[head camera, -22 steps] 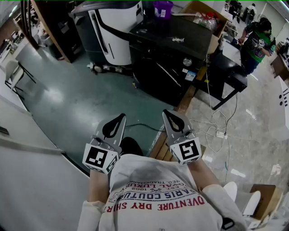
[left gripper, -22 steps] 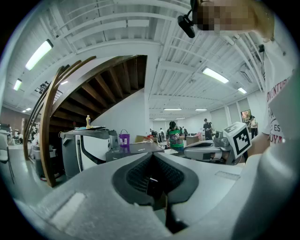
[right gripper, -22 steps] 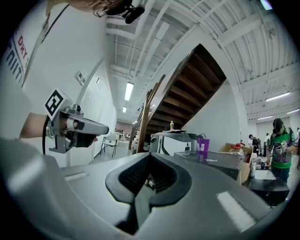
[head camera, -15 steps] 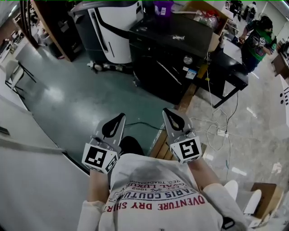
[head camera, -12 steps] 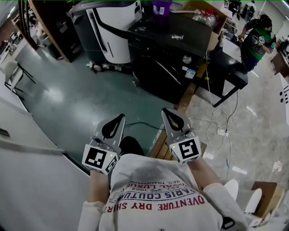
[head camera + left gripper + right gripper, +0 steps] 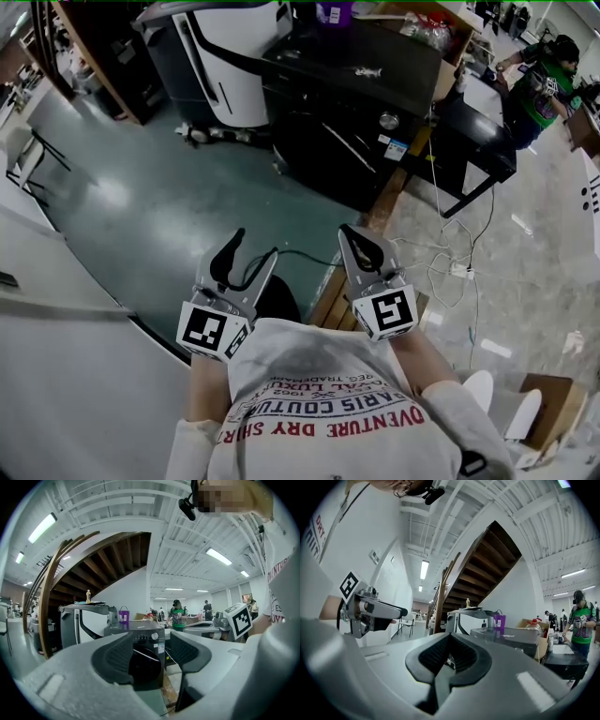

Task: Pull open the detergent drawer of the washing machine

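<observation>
Floor (image 6: 141, 206): green, bare betw. operator and machines.

Washing machine (image 6: 354, 66): black front-loader on far side of floor, well apart from both tools. White appliance (image 6: 239, 56) just beside it, to its left in head view. Control knob (image 6: 389, 122) shows on front panel. Detergent drawer too small to pick out; nothing seen sticking out of the front, so judged shut, pull not started.

Left tool (image 6: 255, 246): CHANGE vs a moment ago. Jaws were together in a closed loop, now spread apart, released, nothing betw. them. In left gripper view the washer sits framed in the gap, but far off.

Right tool (image 6: 351, 234): clenched, pads meeting, empty. No change.

Both tools level, close to operator's body.

Meaning: left looks pre-opened for the drawer front, so left prob. does the pull. Approach across the floor not yet made; no contact w/ machine.
</observation>
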